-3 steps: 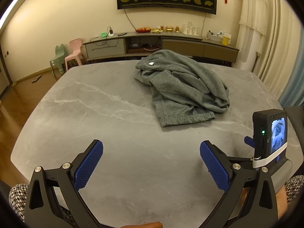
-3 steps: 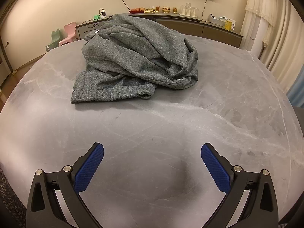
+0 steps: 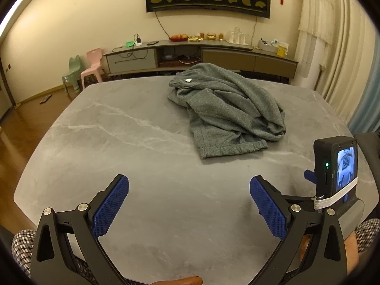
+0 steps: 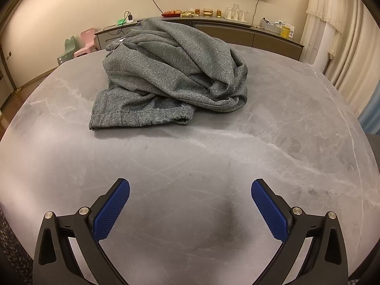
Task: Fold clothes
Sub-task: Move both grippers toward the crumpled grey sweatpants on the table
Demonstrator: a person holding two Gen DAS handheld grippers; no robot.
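Right wrist view: the grey marble table (image 4: 296,130) is seen with grey sweatpants (image 4: 171,71) crumpled in a heap on its far half, one cuffed leg end nearest. No fold is made yet; all is judged left. The right gripper (image 4: 190,187) and left gripper (image 3: 189,185) are held wide apart, empty, well short of the cloth.

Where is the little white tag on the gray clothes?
In the left wrist view, the white tag sits on the far, upper-left end of the crumpled gray garment, on the side toward the long cabinet.
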